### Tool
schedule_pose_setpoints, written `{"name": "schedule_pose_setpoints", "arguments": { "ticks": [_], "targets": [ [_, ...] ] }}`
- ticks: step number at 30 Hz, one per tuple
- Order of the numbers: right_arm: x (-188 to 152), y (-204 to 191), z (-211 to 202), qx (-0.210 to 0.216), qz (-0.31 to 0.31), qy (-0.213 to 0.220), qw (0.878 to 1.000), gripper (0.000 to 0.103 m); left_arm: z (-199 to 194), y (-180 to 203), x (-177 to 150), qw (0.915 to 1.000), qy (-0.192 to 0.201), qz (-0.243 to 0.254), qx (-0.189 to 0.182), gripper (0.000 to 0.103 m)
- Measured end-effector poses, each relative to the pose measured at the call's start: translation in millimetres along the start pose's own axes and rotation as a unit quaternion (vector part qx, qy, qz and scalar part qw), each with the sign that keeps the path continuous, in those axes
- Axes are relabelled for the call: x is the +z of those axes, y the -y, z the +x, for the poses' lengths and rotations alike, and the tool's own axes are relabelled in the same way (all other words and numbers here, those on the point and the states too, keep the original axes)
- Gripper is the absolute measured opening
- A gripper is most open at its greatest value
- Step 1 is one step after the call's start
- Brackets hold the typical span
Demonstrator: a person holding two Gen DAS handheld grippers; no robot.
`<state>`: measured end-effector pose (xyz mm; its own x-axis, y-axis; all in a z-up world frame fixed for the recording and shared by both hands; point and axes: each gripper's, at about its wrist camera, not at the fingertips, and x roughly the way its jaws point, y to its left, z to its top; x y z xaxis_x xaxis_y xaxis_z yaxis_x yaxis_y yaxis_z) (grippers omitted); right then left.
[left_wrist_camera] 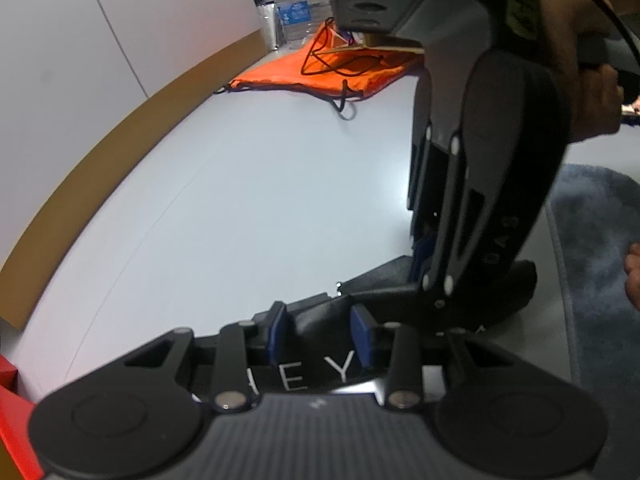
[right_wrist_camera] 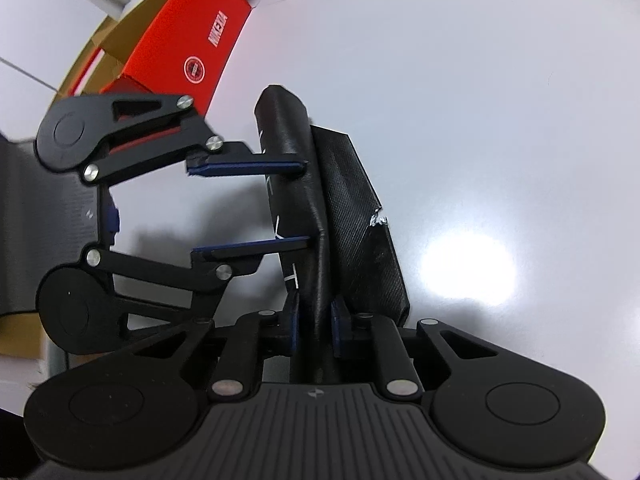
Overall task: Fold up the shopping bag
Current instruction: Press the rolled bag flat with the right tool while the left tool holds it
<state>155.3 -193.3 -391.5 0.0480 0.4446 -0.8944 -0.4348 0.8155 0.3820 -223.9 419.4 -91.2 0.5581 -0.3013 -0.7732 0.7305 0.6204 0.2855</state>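
The black shopping bag [right_wrist_camera: 344, 208] lies folded into a narrow thick strip on the white table, with white letters on it. My right gripper [right_wrist_camera: 314, 322] is shut on one end of the bag. My left gripper [left_wrist_camera: 320, 336] has its blue pads on both sides of the bag [left_wrist_camera: 316, 320], with the jaws partly apart. In the right wrist view the left gripper [right_wrist_camera: 300, 204] comes in from the left, its fingers straddling the bag's rolled edge. In the left wrist view the right gripper [left_wrist_camera: 440, 240] stands upright over the bag's far end.
An orange drawstring bag [left_wrist_camera: 332, 68] lies at the far side of the white table [left_wrist_camera: 240, 200], with a large water bottle [left_wrist_camera: 296, 4] behind it. A red box [right_wrist_camera: 192, 40] sits on a cardboard box at the table's edge. A blue-grey rug [left_wrist_camera: 600, 240] lies at right.
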Motion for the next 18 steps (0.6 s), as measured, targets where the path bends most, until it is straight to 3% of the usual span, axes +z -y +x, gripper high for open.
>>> {"name": "schedule_pose_setpoints", "arguments": {
  "ticks": [10, 13, 18],
  "targets": [
    [10, -19, 1, -0.061, -0.072, -0.004, 0.996, 0.027, 2, 1, 5, 0.9997, -0.019, 0.017, 0.005, 0.039],
    [9, -22, 0, -0.074, -0.080, 0.001, 0.994, 0.031, 2, -2, 1, 0.9997, -0.026, 0.002, -0.002, 0.039],
    [8, -33, -1, -0.105, -0.112, 0.012, 0.988, 0.029, -5, -6, -6, 0.9992, -0.022, -0.032, -0.007, 0.039]
  ]
}}
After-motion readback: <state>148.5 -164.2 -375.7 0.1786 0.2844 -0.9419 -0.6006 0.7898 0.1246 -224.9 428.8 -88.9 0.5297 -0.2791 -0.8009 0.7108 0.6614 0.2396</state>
